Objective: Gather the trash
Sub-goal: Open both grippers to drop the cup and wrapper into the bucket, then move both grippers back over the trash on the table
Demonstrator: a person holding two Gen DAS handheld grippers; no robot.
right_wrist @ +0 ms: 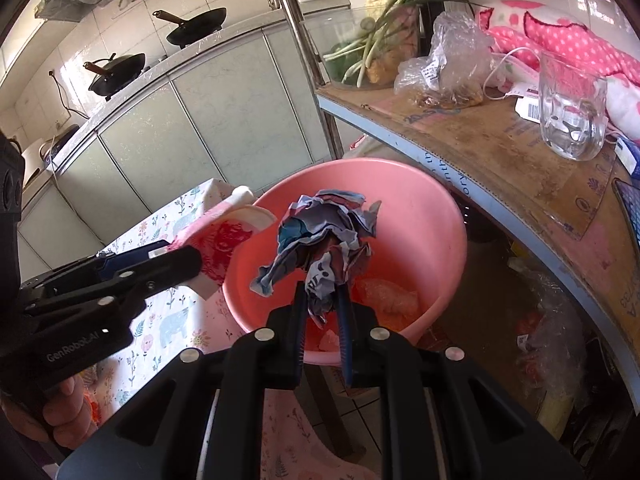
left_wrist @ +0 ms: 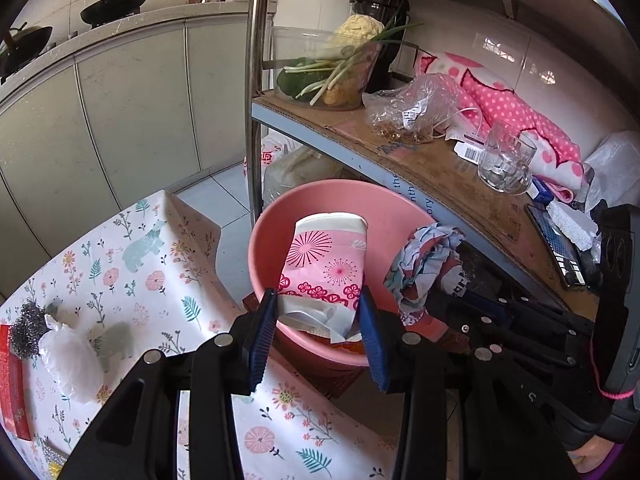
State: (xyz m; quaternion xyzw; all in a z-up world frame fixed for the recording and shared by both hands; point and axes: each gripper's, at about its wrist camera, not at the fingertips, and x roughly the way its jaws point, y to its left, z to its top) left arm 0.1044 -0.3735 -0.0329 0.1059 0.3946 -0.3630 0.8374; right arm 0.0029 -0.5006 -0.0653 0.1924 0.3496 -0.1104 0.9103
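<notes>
While both loads hang over the pink basin (right_wrist: 420, 208), we hold a paper cup (left_wrist: 326, 264) in the left gripper (left_wrist: 318, 316), crumpled paper (right_wrist: 324, 236) in the right gripper (right_wrist: 322, 308); a white wad (left_wrist: 70, 354) and steel wool (left_wrist: 26, 330) remain on the table (left_wrist: 168, 280).

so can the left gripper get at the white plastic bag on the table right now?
Probably not yet. The left gripper is clamped on a pink paper cup above the pink basin. The white plastic bag lies unobstructed on the tablecloth; drop the cup first.

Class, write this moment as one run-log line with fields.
left gripper: holds flattened paper cup | right gripper: holds crumpled paper | both over pink basin | nothing released
</notes>
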